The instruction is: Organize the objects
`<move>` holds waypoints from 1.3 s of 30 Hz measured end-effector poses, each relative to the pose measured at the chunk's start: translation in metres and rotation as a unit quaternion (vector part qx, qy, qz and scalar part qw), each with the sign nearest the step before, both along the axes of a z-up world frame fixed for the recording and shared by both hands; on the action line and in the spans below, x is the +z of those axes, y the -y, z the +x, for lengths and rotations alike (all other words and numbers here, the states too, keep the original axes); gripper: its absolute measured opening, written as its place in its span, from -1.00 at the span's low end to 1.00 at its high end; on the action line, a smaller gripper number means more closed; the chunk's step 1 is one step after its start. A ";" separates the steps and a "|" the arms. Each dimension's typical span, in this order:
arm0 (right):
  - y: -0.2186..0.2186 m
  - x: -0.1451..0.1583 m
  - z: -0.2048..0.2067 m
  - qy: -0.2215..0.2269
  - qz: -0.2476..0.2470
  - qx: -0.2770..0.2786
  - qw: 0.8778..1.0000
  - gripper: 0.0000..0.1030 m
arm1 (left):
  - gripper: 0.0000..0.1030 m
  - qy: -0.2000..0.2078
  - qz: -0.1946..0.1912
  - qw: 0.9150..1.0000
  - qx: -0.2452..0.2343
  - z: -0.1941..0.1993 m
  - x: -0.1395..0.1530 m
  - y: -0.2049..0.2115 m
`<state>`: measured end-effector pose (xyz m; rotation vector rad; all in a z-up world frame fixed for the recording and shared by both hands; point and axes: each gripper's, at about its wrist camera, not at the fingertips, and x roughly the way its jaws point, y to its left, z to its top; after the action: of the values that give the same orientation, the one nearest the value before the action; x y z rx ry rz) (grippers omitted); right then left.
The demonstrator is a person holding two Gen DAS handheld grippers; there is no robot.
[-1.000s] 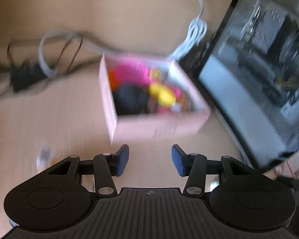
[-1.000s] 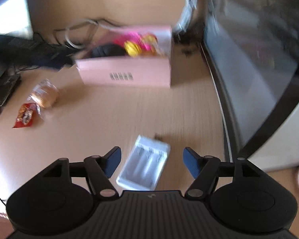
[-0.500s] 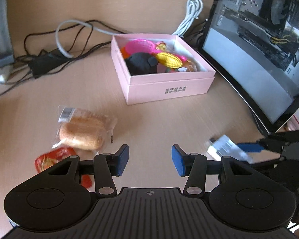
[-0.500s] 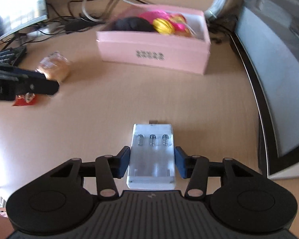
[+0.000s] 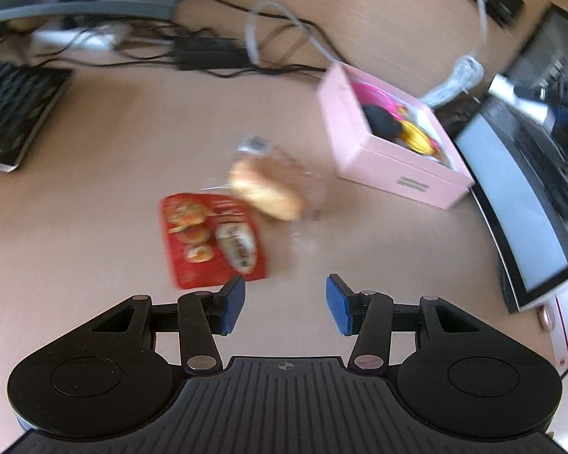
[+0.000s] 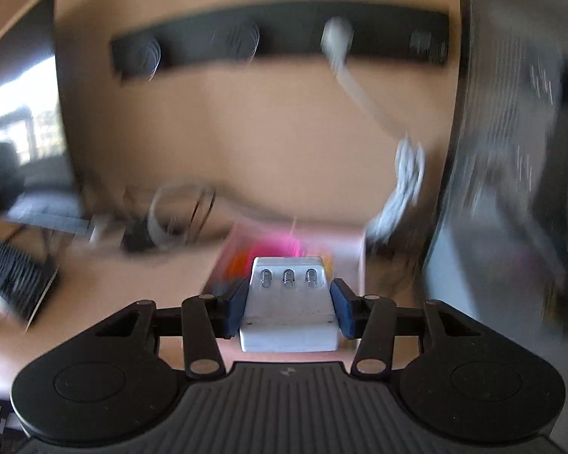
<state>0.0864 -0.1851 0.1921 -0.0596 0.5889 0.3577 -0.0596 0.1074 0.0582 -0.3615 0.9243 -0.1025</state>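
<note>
The right gripper is clamping a white battery charger between its blue pads, which are pressing on both of its sides; three small springs are showing in the charger's open bay, and it is hanging clear of the desk. Behind the charger, the pink box is showing only as a blurred shape with pink and orange things inside, and the whole right wrist view is smeared. The left gripper is hovering over the wooden desk with its jaws parted and nothing between them. Taking the pink box as the landmark in the left wrist view: a wrapped bread roll is lying just to the left of the box, a red snack packet is lying further left and nearer the camera, touching the roll's wrapper, and the left gripper's left pad is sitting just below that packet's lower edge. A dark curved monitor is standing right of the box, and tangled cables are running behind it.
</note>
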 end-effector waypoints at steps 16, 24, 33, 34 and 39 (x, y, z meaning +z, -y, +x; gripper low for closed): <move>0.007 -0.029 0.040 0.004 0.014 -0.037 0.999 1.00 | 0.00 -0.031 0.000 0.999 0.035 -0.019 -0.015 -0.028; -0.007 -0.108 -0.018 -0.080 -0.038 -0.002 0.996 1.00 | 0.00 -0.009 0.009 1.000 -0.005 -0.004 -0.011 -0.006; -0.022 -0.170 -0.073 -0.142 -0.066 0.024 0.987 1.00 | 0.00 0.008 0.005 1.000 0.019 0.020 0.001 -0.018; -0.022 -0.173 -0.076 -0.147 -0.066 0.023 0.987 1.00 | 0.00 0.005 -0.023 0.999 0.027 0.026 0.001 -0.019; -0.018 -0.191 -0.081 -0.176 -0.054 0.005 0.983 1.00 | 0.00 -0.026 -0.133 0.988 0.074 0.059 -0.010 -0.014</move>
<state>0.0051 -0.1666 0.0011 -0.1056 0.9579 0.3479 -0.0003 0.1214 0.0486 -0.6816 0.9334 -0.0807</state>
